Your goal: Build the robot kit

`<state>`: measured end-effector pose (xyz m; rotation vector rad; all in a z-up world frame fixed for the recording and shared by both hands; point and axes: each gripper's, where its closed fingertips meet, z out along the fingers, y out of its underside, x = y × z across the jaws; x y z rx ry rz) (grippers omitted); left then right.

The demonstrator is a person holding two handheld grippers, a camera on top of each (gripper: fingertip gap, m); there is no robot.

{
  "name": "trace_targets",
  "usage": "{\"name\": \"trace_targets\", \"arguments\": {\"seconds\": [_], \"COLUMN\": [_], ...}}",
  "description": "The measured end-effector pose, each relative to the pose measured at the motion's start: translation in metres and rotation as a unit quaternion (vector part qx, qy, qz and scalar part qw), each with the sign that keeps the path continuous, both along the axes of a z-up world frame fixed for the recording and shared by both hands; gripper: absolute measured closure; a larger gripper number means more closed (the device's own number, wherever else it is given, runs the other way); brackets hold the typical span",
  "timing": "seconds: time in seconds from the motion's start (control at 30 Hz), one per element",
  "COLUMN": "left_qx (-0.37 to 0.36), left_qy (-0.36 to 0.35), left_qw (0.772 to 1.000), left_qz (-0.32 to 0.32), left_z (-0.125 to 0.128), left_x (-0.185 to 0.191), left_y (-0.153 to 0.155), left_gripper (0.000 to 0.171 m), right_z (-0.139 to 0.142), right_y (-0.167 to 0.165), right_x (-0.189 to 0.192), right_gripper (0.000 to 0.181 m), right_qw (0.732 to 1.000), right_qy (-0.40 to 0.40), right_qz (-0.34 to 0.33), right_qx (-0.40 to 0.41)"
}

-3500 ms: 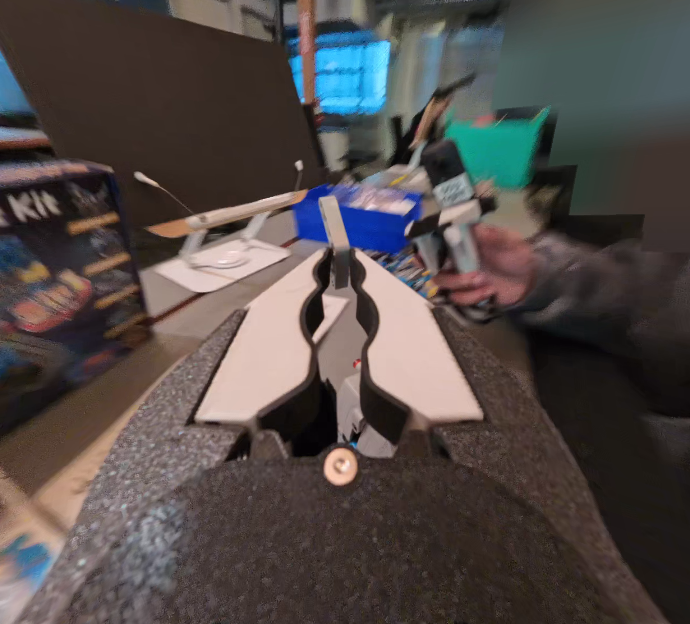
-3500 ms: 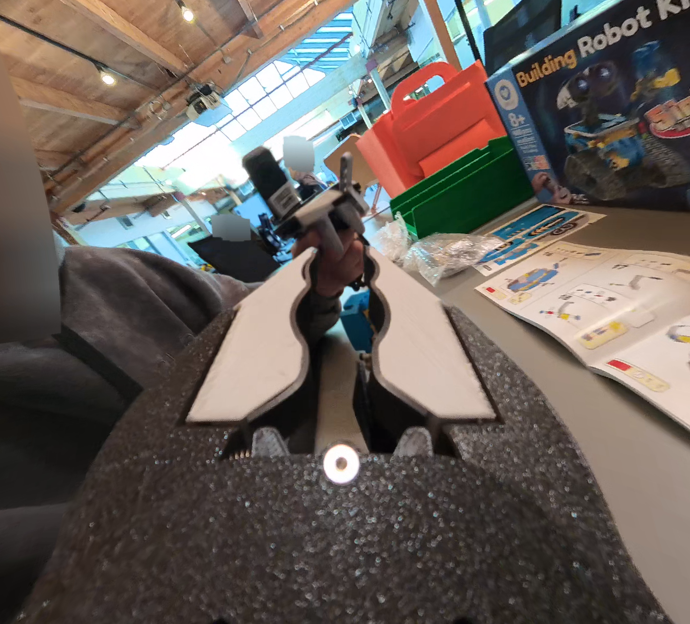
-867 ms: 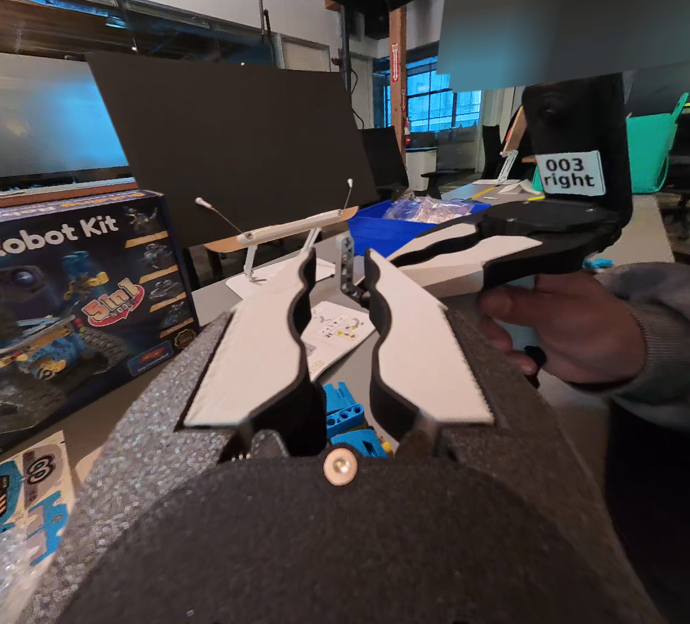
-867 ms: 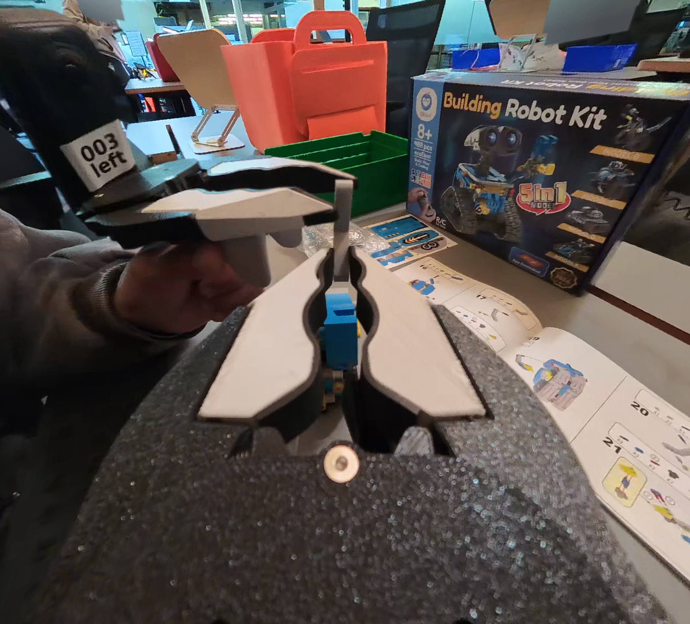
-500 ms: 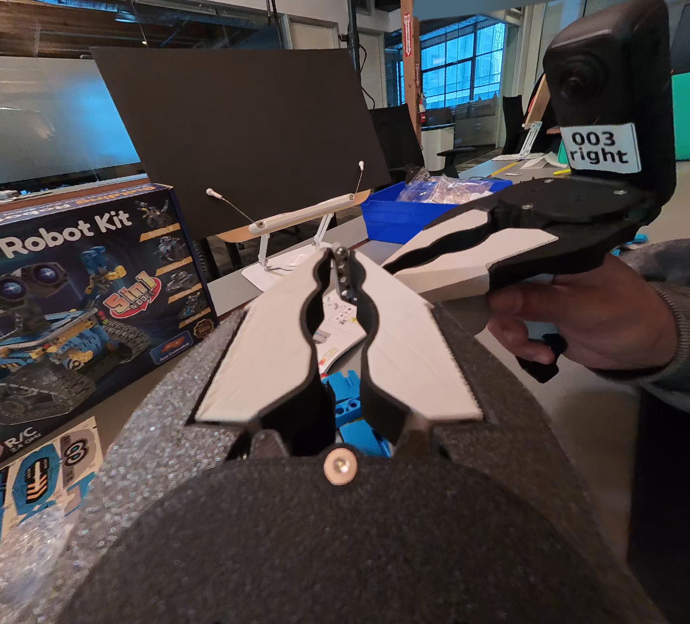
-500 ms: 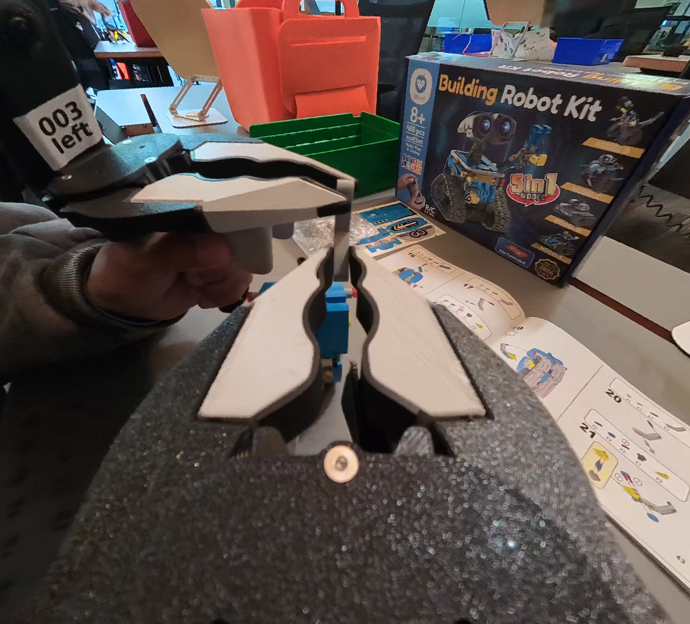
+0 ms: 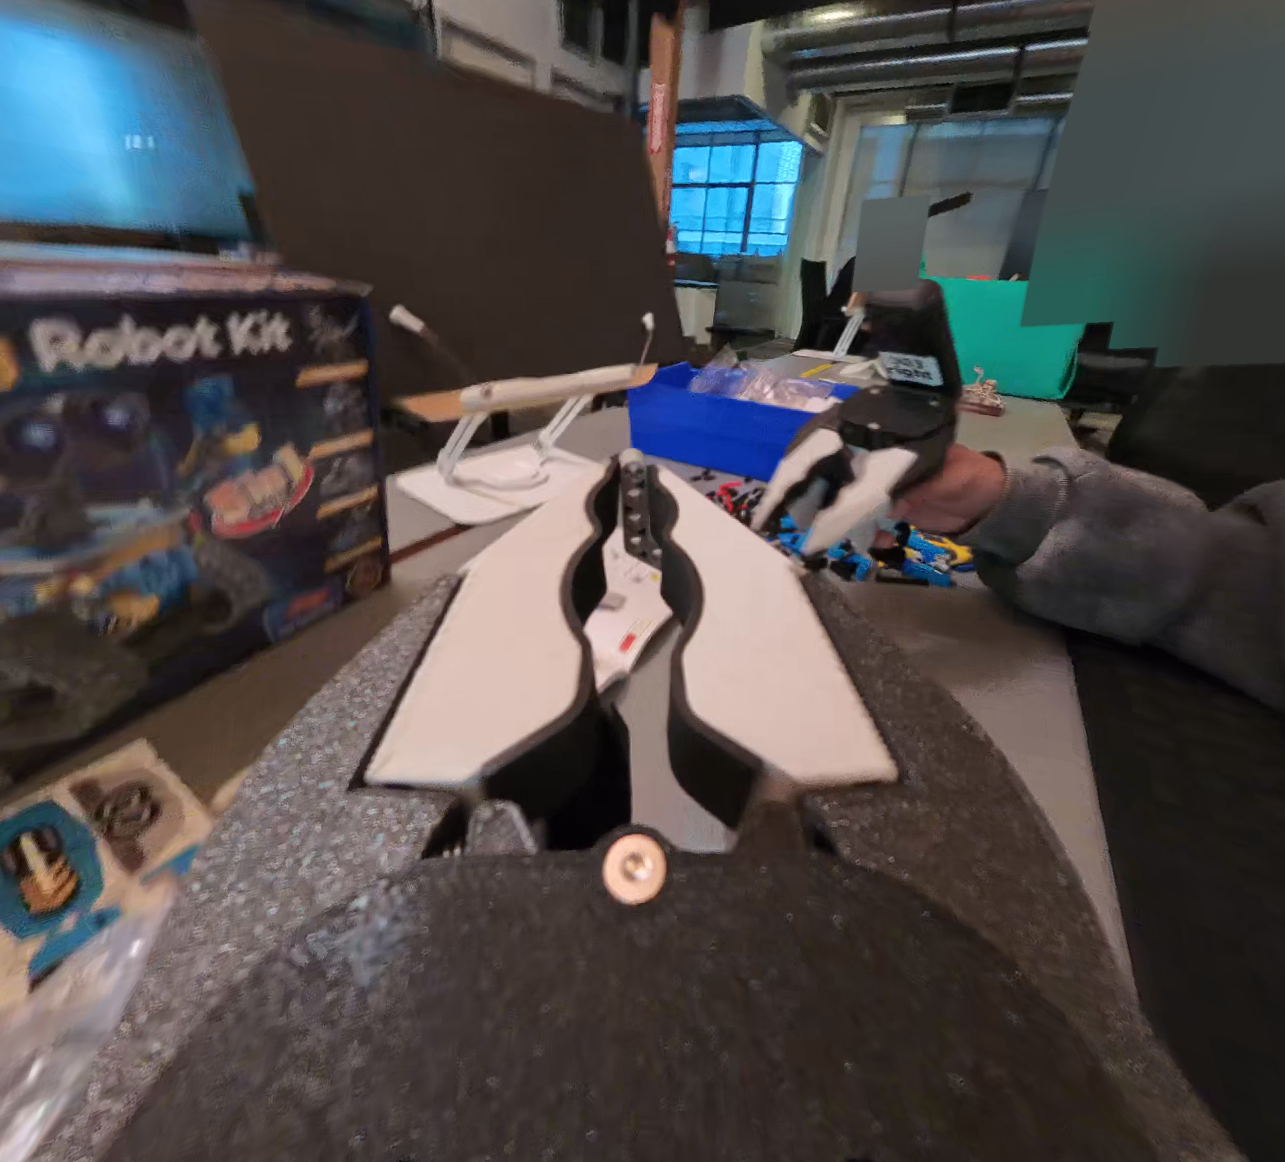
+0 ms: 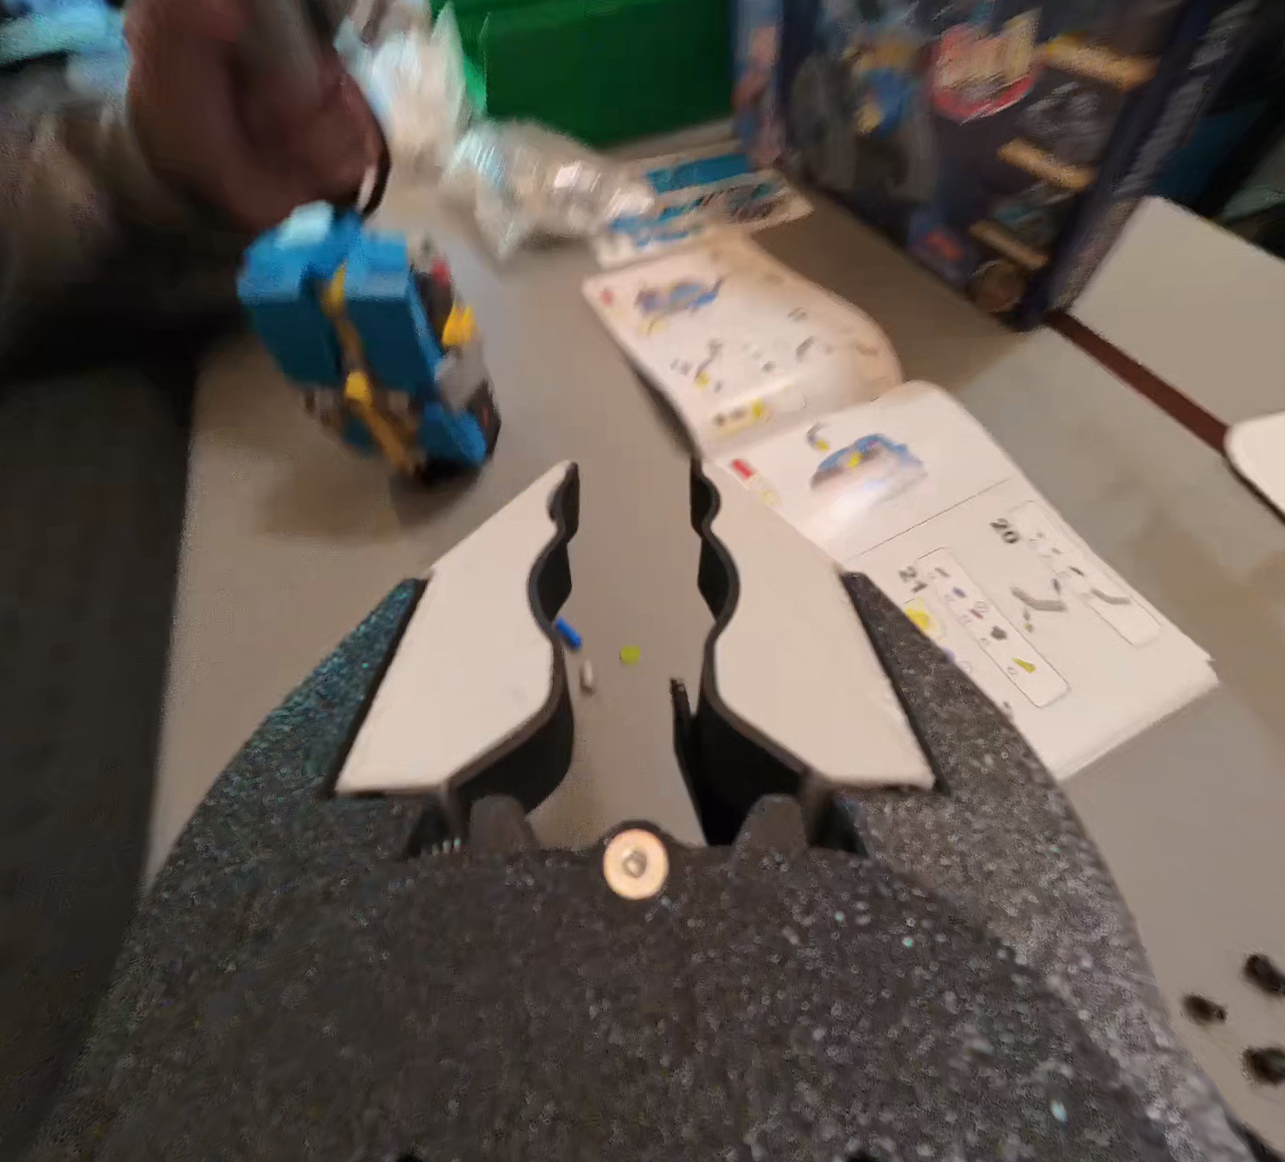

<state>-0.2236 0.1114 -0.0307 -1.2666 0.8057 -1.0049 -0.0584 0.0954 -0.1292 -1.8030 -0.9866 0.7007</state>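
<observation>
My left gripper (image 7: 634, 475) is shut on a grey perforated beam (image 7: 636, 520), which stands upright between its tips above the table. My right gripper (image 8: 633, 489) is open and empty, low over the grey table (image 8: 626, 363). In the left wrist view it (image 7: 789, 534) hangs open, tips down, over a pile of loose blue, yellow and black bricks (image 7: 904, 555). A blue brick assembly (image 8: 361, 343) with yellow and black parts stands on the table, ahead and left of the right gripper. A few tiny loose pieces (image 8: 591, 652) lie between the right fingers.
An open instruction booklet (image 8: 869, 503) lies to the right. A dark kit box (image 7: 174, 468) (image 8: 1008, 51), a green tray (image 8: 598, 30), a crumpled plastic bag (image 8: 528, 176), a blue bin (image 7: 702, 426) and a white stand (image 7: 528, 433) stand around. A sleeved arm (image 7: 1112, 558) reaches in.
The right gripper has opened and let go of the blue assembly, which now stands on the table. The two grippers have moved apart. The left gripper keeps the grey beam.
</observation>
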Motion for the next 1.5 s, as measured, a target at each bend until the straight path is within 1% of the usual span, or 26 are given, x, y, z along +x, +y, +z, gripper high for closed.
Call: {"name": "trace_targets", "arguments": {"seconds": [0.03, 0.07, 0.1, 0.13, 0.17, 0.23, 0.27, 0.33, 0.4, 0.47, 0.57, 0.63, 0.73, 0.77, 0.8, 0.87, 0.93, 0.97, 1.03, 1.1, 1.17, 1.37, 1.43, 1.5], "left_qx": [-0.024, -0.045, -0.064, -0.082, -0.101, -0.13, -0.146, -0.158, -0.155, -0.142, -0.133, -0.122, -0.1, -0.092, -0.084, -0.056, -0.021, -0.008, 0.003, 0.006, 0.008, 0.003, 0.002, 0.002], "left_qy": [0.0, 0.0, -0.004, -0.01, -0.017, -0.042, -0.059, -0.094, -0.101, -0.097, -0.092, -0.074, -0.052, -0.049, -0.046, -0.029, 0.0, 0.012, 0.023, 0.029, 0.038, 0.048, 0.05, 0.051], "left_qw": [1.0, 0.999, 0.997, 0.994, 0.991, 0.98, 0.972, 0.961, 0.954, 0.95, 0.945, 0.949, 0.956, 0.958, 0.96, 0.966, 0.971, 0.971, 0.971, 0.97, 0.971, 0.972, 0.973, 0.974], "left_qz": [-0.008, -0.028, -0.045, -0.067, -0.091, -0.141, -0.172, -0.205, -0.238, -0.259, -0.283, -0.282, -0.271, -0.267, -0.263, -0.252, -0.24, -0.237, -0.239, -0.24, -0.237, -0.229, -0.226, -0.222], "left_z": [-0.009, -0.019, -0.027, -0.035, -0.042, -0.045, -0.043, -0.032, -0.025, -0.022, -0.018, -0.02, -0.024, -0.023, -0.023, -0.024, -0.028, -0.031, -0.033, -0.035, -0.037, -0.042, -0.042, -0.042], "left_x": [-0.007, -0.011, -0.015, -0.018, -0.02, -0.021, -0.021, -0.023, -0.022, -0.021, -0.017, -0.012, -0.005, -0.003, -0.002, 0.002, 0.008, 0.011, 0.014, 0.017, 0.019, 0.023, 0.024, 0.024], "left_y": [0.008, 0.012, 0.014, 0.014, 0.012, 0.004, -0.002, -0.01, -0.022, -0.033, -0.047, -0.053, -0.061, -0.063, -0.066, -0.072, -0.079, -0.082, -0.088, -0.091, -0.093, -0.093, -0.092, -0.091], "left_gripper": [0.164, 0.164, 0.164, 0.164, 0.164, 0.164, 0.164, 0.165, 0.165, 0.165, 0.165, 0.165, 0.165, 0.165, 0.165, 0.165, 0.165, 0.165, 0.165, 0.165, 0.165, 0.165, 0.165, 0.165], "right_z": [-0.017, -0.036, -0.049, -0.056, -0.059, -0.066, -0.071, -0.082, -0.092, -0.099, -0.101, -0.101, -0.1, -0.096, -0.084, -0.04, 0.007, 0.025, 0.045, 0.056, 0.063, 0.053, 0.054, 0.056], "right_y": [-0.012, -0.03, -0.044, -0.049, -0.048, -0.043, -0.043, -0.04, -0.039, -0.035, -0.033, -0.035, -0.034, -0.036, -0.038, -0.043, -0.053, -0.055, -0.058, -0.069, -0.074, -0.068, -0.067, -0.067], "right_x": [-0.002, -0.003, -0.002, -0.002, -0.002, -0.002, -0.003, -0.004, -0.006, -0.005, -0.009, -0.01, -0.01, -0.014, -0.023, -0.052, -0.082, -0.094, -0.112, -0.127, -0.136, -0.144, -0.144, -0.144], "right_gripper": [0.151, 0.158, 0.159, 0.159, 0.163, 0.164, 0.164, 0.163, 0.163, 0.163, 0.169, 0.176, 0.177, 0.177, 0.177, 0.177, 0.177, 0.177, 0.177, 0.177, 0.177, 0.177, 0.178, 0.177], "right_qw": [0.998, 0.991, 0.981, 0.977, 0.977, 0.977, 0.975, 0.972, 0.968, 0.964, 0.963, 0.963, 0.961, 0.961, 0.965, 0.975, 0.971, 0.966, 0.953, 0.95, 0.939, 0.916, 0.912, 0.914], "right_qy": [-0.041, -0.089, -0.127, -0.142, -0.145, -0.152, -0.157, -0.165, -0.174, -0.191, -0.193, -0.19, -0.209, -0.208, -0.189, -0.13, -0.095, -0.098, -0.127, -0.123, -0.129, -0.203, -0.208, -0.204], "right_qz": [0.046, 0.094, 0.126, 0.14, 0.142, 0.142, 0.148, 0.154, 0.163, 0.163, 0.17, 0.175, 0.168, 0.171, 0.176, 0.178, 0.177, 0.161, 0.14, 0.148, 0.14, 0.102, 0.093, 0.087], "right_qx": [-0.006, -0.041, -0.071, -0.077, -0.066, -0.055, -0.06, -0.065, -0.077, -0.083, -0.076, -0.079, -0.066, -0.055, -0.035, 0.039, 0.129, 0.174, 0.235, 0.245, 0.285, 0.33, 0.341, 0.341]}}
